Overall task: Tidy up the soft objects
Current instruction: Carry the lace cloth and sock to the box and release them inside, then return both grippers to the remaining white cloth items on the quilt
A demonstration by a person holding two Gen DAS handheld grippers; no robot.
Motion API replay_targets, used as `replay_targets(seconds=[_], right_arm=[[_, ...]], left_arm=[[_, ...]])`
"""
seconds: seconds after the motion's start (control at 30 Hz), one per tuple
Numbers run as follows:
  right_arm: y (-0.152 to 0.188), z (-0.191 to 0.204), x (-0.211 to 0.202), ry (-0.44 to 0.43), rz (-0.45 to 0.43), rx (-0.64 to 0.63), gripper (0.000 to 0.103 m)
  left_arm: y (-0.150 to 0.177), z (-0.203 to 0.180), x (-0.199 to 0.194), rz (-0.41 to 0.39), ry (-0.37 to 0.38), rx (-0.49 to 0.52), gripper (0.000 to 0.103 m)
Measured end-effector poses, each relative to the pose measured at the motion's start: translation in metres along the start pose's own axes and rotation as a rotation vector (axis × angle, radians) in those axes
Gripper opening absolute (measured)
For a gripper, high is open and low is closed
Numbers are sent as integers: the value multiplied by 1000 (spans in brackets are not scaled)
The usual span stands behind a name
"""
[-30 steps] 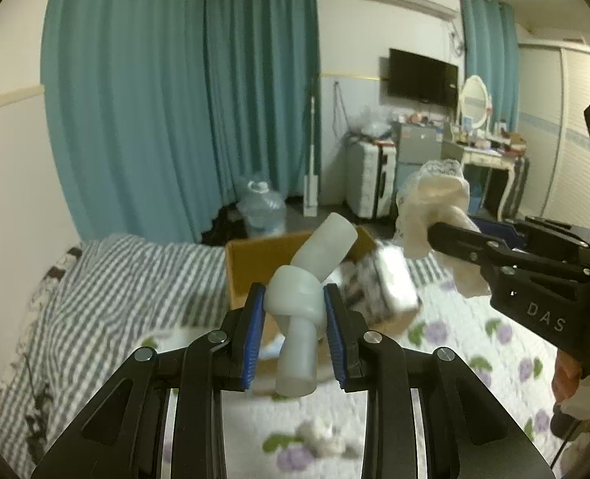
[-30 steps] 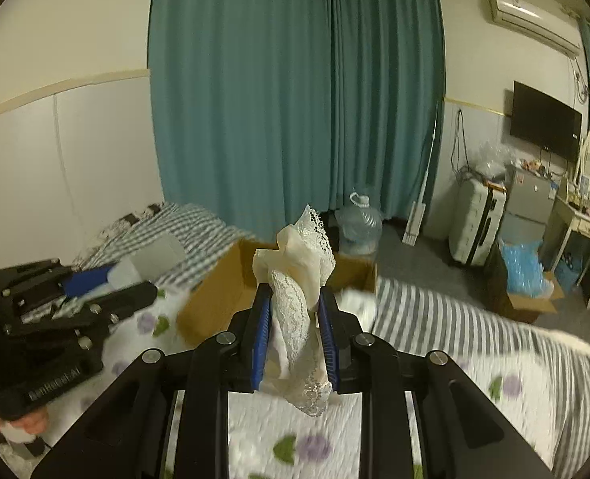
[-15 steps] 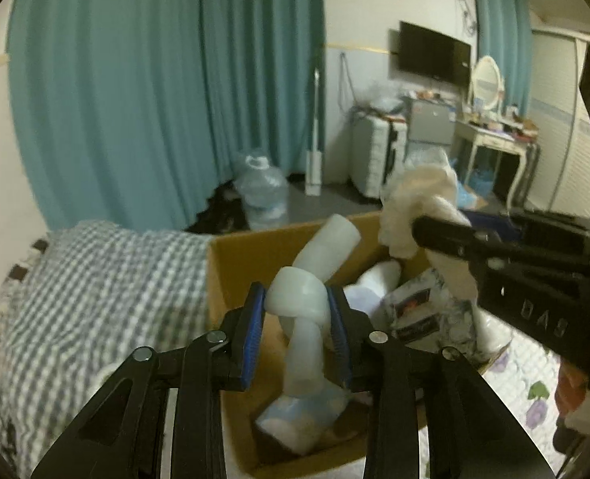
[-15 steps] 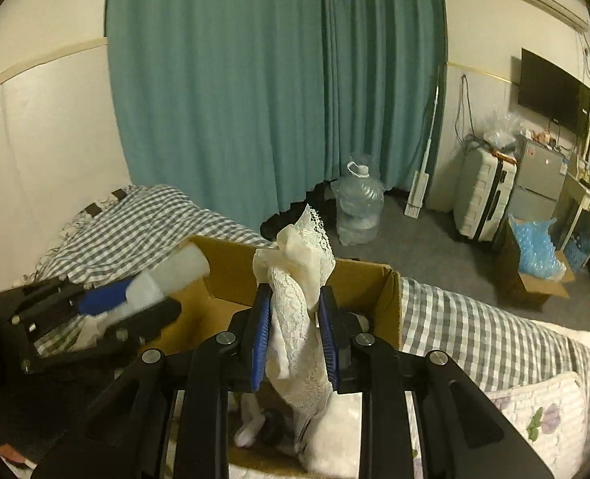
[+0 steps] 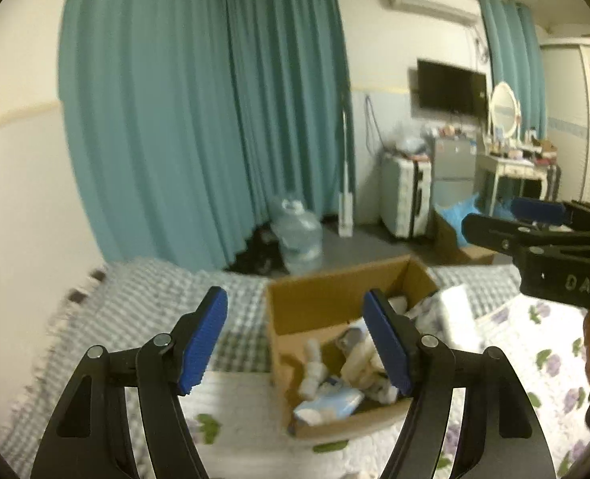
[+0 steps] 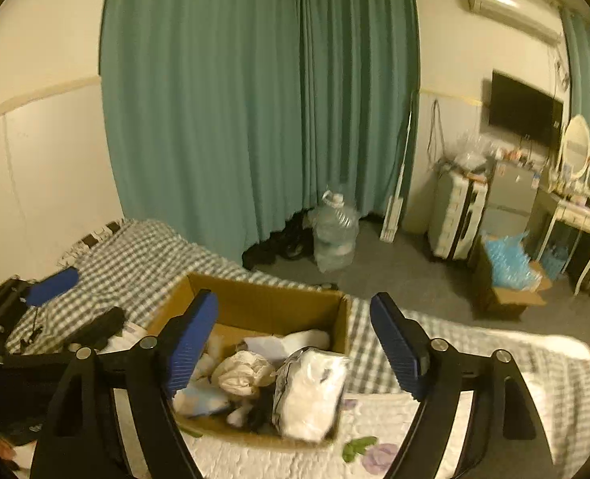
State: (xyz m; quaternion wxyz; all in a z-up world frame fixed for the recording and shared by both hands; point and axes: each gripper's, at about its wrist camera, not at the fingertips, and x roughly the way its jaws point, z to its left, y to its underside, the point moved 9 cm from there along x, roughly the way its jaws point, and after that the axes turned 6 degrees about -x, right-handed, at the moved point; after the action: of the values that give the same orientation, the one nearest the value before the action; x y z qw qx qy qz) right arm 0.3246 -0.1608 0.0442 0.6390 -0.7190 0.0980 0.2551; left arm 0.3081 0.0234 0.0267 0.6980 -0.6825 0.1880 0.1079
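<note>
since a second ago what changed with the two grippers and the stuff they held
Both let go: the left gripper dropped its knotted white piece and the right gripper its cream lace cloth into the cardboard box; both now open and empty, pulled back. The box stayed on the bed.

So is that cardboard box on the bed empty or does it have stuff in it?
It has stuff in it. The open cardboard box holds a crumpled cream cloth, a white bundle and other soft pieces.
</note>
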Motion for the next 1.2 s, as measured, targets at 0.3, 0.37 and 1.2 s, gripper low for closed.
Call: replay_targets(seconds=[0.3,0.37,1.2], right_arm=[[-35,23,-156,51,-87,-47,97],[-33,32,-182,59,-104,-66,99],[200,86,-55,-108,198,-15,102]], left_arm=[[-49,29,-150,-166,-6,-43,92],[-50,36,-172,-184,-9,-56,92],[154,26,-63,178,-50,-172,92]])
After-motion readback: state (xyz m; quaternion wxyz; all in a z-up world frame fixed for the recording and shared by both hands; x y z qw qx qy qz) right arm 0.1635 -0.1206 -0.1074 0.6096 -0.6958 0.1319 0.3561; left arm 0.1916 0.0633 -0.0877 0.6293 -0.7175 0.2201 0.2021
